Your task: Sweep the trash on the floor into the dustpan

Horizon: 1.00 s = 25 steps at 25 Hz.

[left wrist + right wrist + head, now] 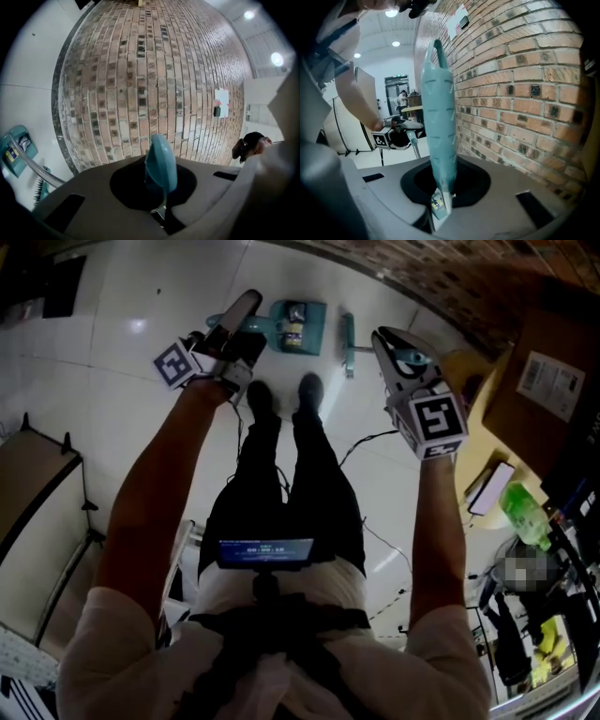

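Trash (294, 331) (a yellowish packet) lies in the teal plastic dustpan (315, 320) at top centre. Your left gripper (161, 208) is clamped on its teal handle tip (161, 164). Your right gripper (440, 201) pinches the teal plastic brush handle (439, 117).

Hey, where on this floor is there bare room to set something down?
Bare tiles lie left of the dustpan and shoes. The right side is crowded: broom, cables, box.
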Each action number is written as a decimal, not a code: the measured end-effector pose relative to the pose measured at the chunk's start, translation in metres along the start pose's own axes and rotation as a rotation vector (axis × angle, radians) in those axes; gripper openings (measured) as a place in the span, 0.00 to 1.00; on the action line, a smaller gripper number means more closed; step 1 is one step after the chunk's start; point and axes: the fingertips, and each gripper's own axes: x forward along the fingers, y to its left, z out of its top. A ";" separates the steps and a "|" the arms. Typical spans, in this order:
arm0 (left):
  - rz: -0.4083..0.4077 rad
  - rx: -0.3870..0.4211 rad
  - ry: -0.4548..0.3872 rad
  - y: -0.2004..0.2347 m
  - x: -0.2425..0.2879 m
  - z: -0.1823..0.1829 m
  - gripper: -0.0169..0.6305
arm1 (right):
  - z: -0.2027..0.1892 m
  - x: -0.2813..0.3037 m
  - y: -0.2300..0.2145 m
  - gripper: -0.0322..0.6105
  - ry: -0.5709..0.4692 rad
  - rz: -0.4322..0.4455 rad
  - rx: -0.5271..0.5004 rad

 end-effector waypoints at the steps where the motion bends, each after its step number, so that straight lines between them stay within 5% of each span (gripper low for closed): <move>1: -0.007 -0.007 0.006 -0.001 0.004 -0.001 0.03 | -0.004 0.003 -0.003 0.10 0.024 -0.022 0.001; 8: -0.028 -0.046 0.045 -0.001 0.017 -0.005 0.03 | -0.010 0.028 -0.010 0.09 0.105 -0.120 -0.078; 12: 0.049 -0.034 0.042 0.019 0.010 0.000 0.03 | -0.016 0.054 -0.006 0.09 0.144 -0.170 -0.110; 16: 0.123 0.035 0.037 0.031 0.004 0.018 0.03 | -0.031 0.089 0.007 0.09 0.171 -0.221 -0.028; 21: 0.167 0.098 0.055 0.041 -0.001 0.029 0.03 | -0.038 0.119 0.027 0.11 0.182 -0.215 0.077; 25: 0.143 0.093 0.061 0.039 -0.001 0.029 0.03 | -0.029 0.128 0.037 0.11 0.210 -0.181 -0.013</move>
